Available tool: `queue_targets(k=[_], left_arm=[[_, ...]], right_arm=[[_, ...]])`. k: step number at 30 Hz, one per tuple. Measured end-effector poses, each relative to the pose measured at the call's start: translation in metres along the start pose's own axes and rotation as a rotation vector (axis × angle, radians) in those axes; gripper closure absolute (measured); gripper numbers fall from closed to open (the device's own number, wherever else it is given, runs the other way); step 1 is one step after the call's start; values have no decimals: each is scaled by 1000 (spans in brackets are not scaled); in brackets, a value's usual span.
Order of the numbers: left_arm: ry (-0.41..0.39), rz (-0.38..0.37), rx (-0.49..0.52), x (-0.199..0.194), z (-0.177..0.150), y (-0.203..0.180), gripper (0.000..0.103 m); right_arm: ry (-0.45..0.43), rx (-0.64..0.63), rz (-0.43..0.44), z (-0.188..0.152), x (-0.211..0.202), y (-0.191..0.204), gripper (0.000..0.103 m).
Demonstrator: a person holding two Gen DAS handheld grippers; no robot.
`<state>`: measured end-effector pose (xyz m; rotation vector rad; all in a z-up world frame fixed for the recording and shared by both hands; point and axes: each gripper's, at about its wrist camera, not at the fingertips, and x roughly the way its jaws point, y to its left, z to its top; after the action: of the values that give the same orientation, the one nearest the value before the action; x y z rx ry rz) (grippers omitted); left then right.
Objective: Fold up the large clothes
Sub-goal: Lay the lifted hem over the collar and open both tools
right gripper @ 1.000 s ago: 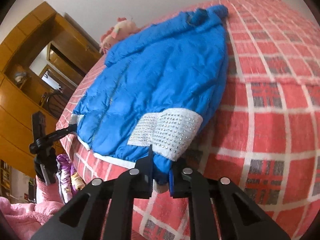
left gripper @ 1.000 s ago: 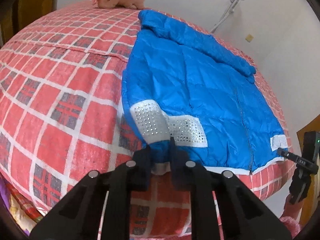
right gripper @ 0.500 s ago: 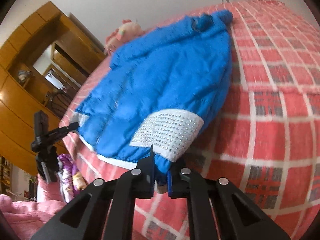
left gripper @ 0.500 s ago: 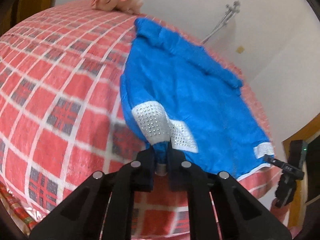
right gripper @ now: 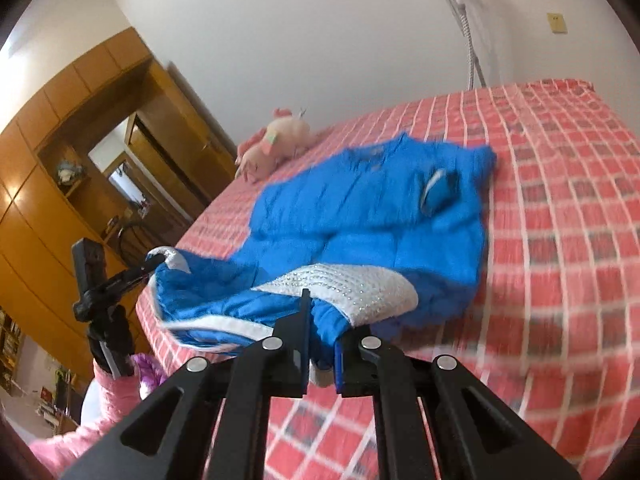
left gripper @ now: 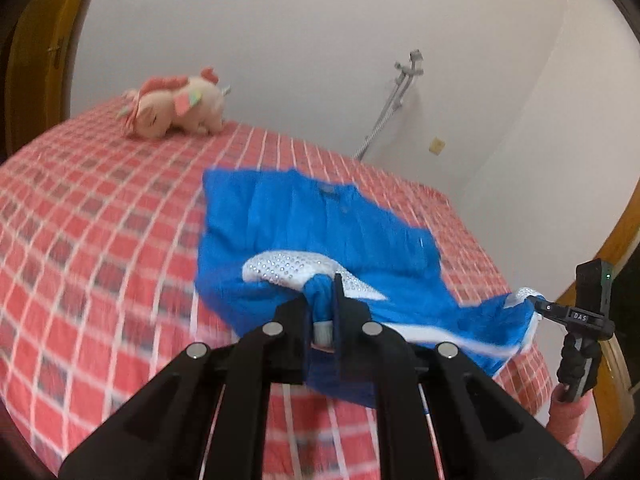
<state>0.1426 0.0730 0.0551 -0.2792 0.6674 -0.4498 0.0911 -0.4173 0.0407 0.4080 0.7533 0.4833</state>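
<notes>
A blue puffer jacket (left gripper: pixel 320 220) with white studded bands lies on the red checked bed (left gripper: pixel 100 240). My left gripper (left gripper: pixel 322 308) is shut on the jacket's hem corner below a white band (left gripper: pixel 288 268) and holds it above the bed. My right gripper (right gripper: pixel 322 332) is shut on the other hem corner, under its white band (right gripper: pixel 352 288). The hem hangs lifted between both grippers, and the jacket's lower half rises off the bed. The right gripper also shows in the left wrist view (left gripper: pixel 538 308), and the left gripper shows in the right wrist view (right gripper: pixel 150 266). The jacket also shows in the right wrist view (right gripper: pixel 380 208).
A pink plush toy (left gripper: pixel 176 106) lies at the far end of the bed, also in the right wrist view (right gripper: pixel 276 144). A wooden wardrobe (right gripper: pixel 80 140) stands left of the bed. A white wall with a metal pole (left gripper: pixel 396 96) is behind.
Both grippers have lifted the jacket's hem off the bed and moved it toward the collar. The lower half now bunches over the upper half.
</notes>
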Motion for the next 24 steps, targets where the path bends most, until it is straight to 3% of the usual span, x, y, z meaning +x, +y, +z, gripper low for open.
queue_targets(k=[11,24], left_arm=[[-35,26,-12,82,87,10,96],[75,63,-88,206,122,58,94]], right_arm=[[8,124,-29,102,64,-47,95],[80,264,-46,146,156,-119,95]])
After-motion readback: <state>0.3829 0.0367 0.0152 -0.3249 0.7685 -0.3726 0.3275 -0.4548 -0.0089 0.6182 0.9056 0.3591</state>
